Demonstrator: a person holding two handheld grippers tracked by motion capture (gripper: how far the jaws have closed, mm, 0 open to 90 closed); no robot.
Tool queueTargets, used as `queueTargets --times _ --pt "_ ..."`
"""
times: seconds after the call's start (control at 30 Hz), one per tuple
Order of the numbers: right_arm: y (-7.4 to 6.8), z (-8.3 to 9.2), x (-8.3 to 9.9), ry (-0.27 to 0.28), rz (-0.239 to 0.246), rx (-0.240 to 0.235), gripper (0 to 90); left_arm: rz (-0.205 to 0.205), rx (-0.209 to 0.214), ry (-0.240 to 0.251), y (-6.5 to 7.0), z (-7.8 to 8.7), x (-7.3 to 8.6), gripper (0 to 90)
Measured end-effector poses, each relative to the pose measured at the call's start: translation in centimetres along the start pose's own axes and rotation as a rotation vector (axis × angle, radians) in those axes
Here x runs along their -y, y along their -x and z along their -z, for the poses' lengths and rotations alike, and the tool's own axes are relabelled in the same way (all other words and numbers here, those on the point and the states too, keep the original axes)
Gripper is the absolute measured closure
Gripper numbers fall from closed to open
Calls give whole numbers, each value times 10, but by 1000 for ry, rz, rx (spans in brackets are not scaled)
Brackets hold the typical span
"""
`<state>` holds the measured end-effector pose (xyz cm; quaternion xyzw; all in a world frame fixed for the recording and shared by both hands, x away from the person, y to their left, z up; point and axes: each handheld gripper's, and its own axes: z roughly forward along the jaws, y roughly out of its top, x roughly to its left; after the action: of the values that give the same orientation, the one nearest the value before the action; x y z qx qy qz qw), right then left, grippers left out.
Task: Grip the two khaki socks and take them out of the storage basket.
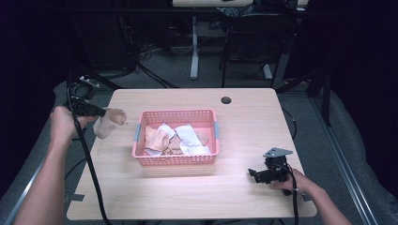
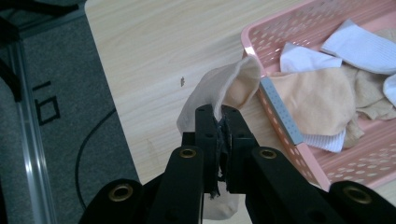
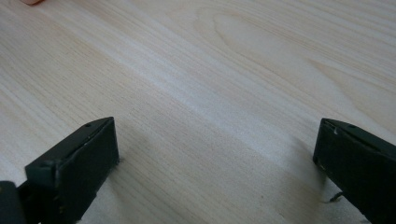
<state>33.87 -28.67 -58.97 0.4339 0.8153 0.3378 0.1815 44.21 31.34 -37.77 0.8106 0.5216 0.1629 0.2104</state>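
Beside the pink basket [image 1: 176, 160] (socks [image 1: 187, 136] inside), left hand-held gripper [image 1: 104, 113] pinches a beige sock [image 1: 109, 123]

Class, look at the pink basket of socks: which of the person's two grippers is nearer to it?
Left. The left gripper, clamping a beige sock, is just beyond the pink basket's left end; the right gripper rests farther away, at its near right.

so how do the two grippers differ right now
The left gripper is shut on a beige sock, held beside the pink basket; the right gripper is open and holds nothing. The left is off the table; the right rests low on it. Both have black jaws.
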Motion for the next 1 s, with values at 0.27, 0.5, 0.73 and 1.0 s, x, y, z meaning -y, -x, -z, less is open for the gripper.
queueTargets --times 0.27,0.5,0.73,1.0 --pt "0 0 0 0 0 0 0 29 -11 -34 -7 -20 7 865" --pt "0 0 0 0 0 0 0 51 -5 -55 -9 -37 12 865" --pt "0 0 0 0 0 0 0 75 18 -93 -11 -55 18 865" --pt "0 0 0 0 -1 0 0 89 36 -129 -11 -77 25 865"
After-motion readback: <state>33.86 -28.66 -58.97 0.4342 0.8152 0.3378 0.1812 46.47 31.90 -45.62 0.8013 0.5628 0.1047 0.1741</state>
